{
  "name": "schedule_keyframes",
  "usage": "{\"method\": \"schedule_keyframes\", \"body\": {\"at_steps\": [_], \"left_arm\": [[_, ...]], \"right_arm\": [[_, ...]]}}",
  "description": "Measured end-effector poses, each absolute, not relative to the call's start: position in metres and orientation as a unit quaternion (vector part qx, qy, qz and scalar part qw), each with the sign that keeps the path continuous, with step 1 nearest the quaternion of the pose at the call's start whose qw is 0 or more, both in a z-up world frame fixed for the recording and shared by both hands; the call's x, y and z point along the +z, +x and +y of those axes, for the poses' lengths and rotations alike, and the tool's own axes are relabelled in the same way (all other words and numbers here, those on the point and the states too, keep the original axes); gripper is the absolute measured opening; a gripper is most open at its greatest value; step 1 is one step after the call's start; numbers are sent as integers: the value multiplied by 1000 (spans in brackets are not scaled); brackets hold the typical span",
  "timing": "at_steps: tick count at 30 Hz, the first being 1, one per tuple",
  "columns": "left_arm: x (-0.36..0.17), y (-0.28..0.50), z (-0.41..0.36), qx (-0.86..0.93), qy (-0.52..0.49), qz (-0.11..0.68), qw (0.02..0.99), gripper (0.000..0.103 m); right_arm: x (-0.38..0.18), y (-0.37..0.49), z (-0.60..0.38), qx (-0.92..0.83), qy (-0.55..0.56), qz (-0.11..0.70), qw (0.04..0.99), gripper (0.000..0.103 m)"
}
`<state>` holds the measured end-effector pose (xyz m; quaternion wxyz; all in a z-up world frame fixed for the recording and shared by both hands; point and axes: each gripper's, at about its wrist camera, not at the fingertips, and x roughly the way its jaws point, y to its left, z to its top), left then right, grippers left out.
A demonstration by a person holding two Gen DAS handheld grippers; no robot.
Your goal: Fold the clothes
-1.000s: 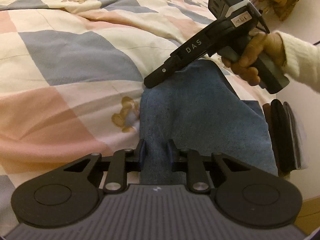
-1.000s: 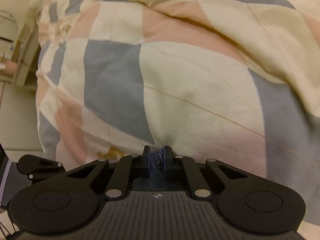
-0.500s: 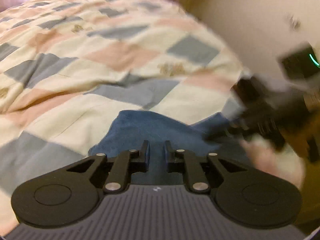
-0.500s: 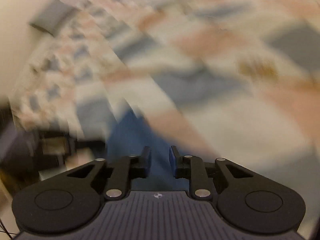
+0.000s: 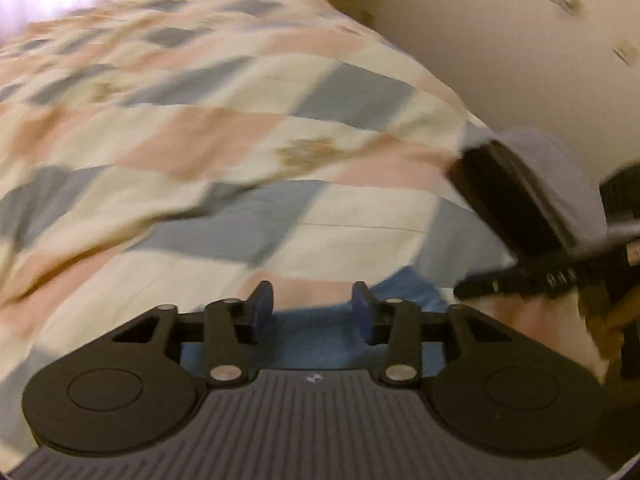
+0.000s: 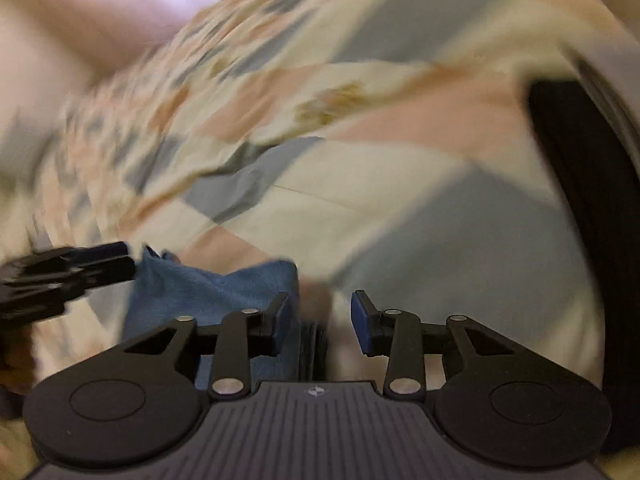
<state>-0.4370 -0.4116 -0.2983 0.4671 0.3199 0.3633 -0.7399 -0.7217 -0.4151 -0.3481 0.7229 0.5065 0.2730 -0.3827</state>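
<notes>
Left wrist view
Left tool [image 5: 312, 312]: its jaws stood apart and were opening; the blue pads pressed on nothing.
Blue garment [image 5: 320, 344]: it lay on the bed just below and between the jaws, at the near edge of the quilt, most of it hidden behind the tool's body.
Quilt [image 5: 224, 128]: checked in cream, pink and grey-blue with small brown bear prints, it covered the bed; the picture was blurred.
Dark folded stack [image 5: 516, 200]: it sat at the right edge of the bed, with a pale grey layer over it.
Right tool [image 5: 520, 280]: it came in from the right, blurred, close to the garment's right end.
Wall [image 5: 500, 20]: plain cream, behind the bed.

Right wrist view
Right tool [image 6: 320, 320]: its jaws were parted and opening; the garment's edge passed between them, but the pads did not press on it.
Blue garment [image 6: 208, 292]: bunched on the quilt [image 6: 360, 160], to the left of and under the left jaw.
Left tool [image 6: 68, 276]: its tip was just beside the garment's left corner; whether it touched could not be told.
Dark folded stack [image 6: 580, 208]: at the right edge, blurred.
</notes>
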Motion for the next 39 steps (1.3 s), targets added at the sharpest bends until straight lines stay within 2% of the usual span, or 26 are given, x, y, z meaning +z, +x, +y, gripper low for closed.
{"method": "schedule_keyframes", "body": {"at_steps": [4, 7, 9, 10, 11, 13, 14, 16, 17, 19, 21, 22, 24, 26, 29, 30, 32, 35, 39], "left_arm": [[-317, -469, -458, -764, 354, 422, 336, 43], [-341, -484, -480, -757, 400, 430, 287, 43], [-355, -487, -490, -749, 421, 437, 265, 35], [-359, -487, -492, -751, 418, 448, 246, 16], [-358, -488, -491, -756, 417, 448, 233, 14], [-354, -495, -489, -768, 422, 428, 221, 9], [-353, -500, -489, -773, 424, 419, 219, 9], [-356, -509, -490, -780, 432, 394, 225, 8], [-362, -512, -493, -780, 436, 378, 243, 0], [-373, -514, -504, -769, 449, 328, 314, 0], [-373, -509, -511, -757, 456, 316, 347, 0], [-368, -504, -510, -756, 453, 310, 355, 0], [-339, -483, -496, -762, 434, 291, 382, 0], [-311, -459, -475, -765, 412, 280, 408, 0], [-283, -430, -434, -771, 382, 283, 424, 0], [-284, -425, -422, -771, 378, 292, 421, 0], [-295, -418, -403, -770, 375, 310, 413, 2], [-326, -416, -399, -751, 374, 314, 445, 2], [-368, -386, -408, -707, 346, 360, 501, 2]], "right_arm": [[-356, -743, -367, -380, 554, 226, 705, 47], [-359, -748, -344, -372, 575, 206, 698, 52], [-362, -749, -330, -362, 591, 196, 694, 53], [-364, -747, -326, -356, 596, 198, 692, 53], [-367, -745, -321, -351, 598, 204, 691, 52], [-372, -743, -310, -355, 590, 223, 690, 37], [-374, -743, -306, -363, 584, 227, 689, 36], [-381, -744, -300, -377, 579, 229, 685, 31], [-385, -744, -297, -383, 577, 229, 685, 31], [-392, -740, -291, -390, 567, 230, 688, 31], [-396, -738, -286, -396, 567, 233, 684, 33], [-394, -739, -287, -398, 572, 232, 678, 33], [-381, -743, -291, -411, 580, 231, 664, 41], [-360, -748, -293, -442, 558, 221, 667, 41], [-321, -738, -302, -489, 470, 213, 703, 34], [-311, -724, -308, -489, 433, 222, 724, 30], [-303, -693, -320, -476, 371, 242, 759, 30], [-318, -641, -343, -439, 315, 282, 792, 29], [-358, -621, -357, -463, 285, 330, 772, 13]]}}
